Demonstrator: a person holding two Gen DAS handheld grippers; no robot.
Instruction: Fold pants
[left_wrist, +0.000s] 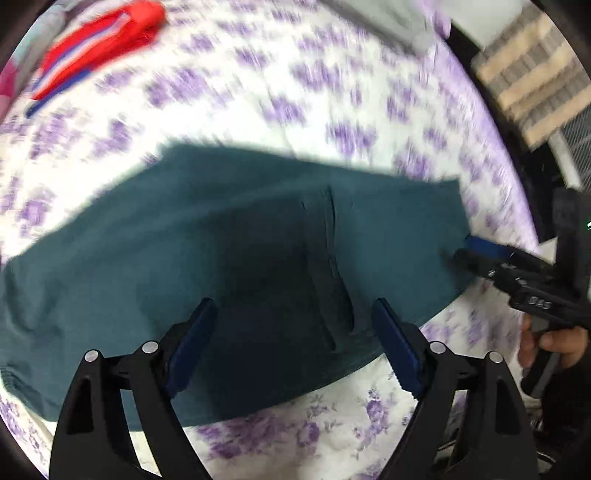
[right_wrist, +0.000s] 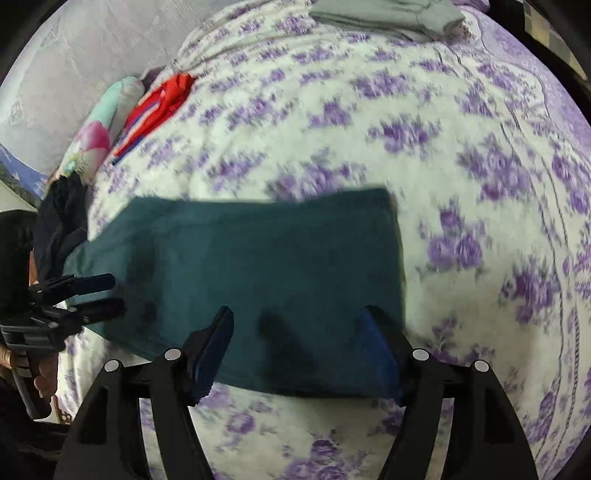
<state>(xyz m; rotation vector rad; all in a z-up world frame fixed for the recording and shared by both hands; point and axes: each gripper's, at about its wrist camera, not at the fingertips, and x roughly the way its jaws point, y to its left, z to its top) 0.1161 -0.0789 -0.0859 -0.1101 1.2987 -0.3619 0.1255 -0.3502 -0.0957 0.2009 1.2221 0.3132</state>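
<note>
The bed (left_wrist: 258, 92) fills both of my views, covered with a white spread printed with purple flowers, and much of it is blurred. On it lie the teal pants (left_wrist: 229, 258), the biggest thing on the cover: in my left wrist view they stretch across the middle of the frame from the left edge to the right of centre, with a seam or pocket line running down near the centre; in my right wrist view they sit as a folded, roughly rectangular block in the centre and lower left. A grey folded cloth (right_wrist: 388, 16) lies at the top edge of the right wrist view, well apart from the pants. A red garment with blue stripes (left_wrist: 99, 44) lies in the upper left of the left wrist view, also well apart from the pants, and in the right wrist view a pale floral pillow (right_wrist: 99, 129) sits just beside it. My left gripper (left_wrist: 297, 314) hovers over the near part of the pants at the bottom of its frame, its fingers spread wide with nothing between them. My right gripper (right_wrist: 299, 319) is at the bottom of its frame over the near right edge of the pants, fingers likewise spread apart and holding nothing; in the left wrist view it shows at the right edge, its tips at the right side of the pants.
</note>
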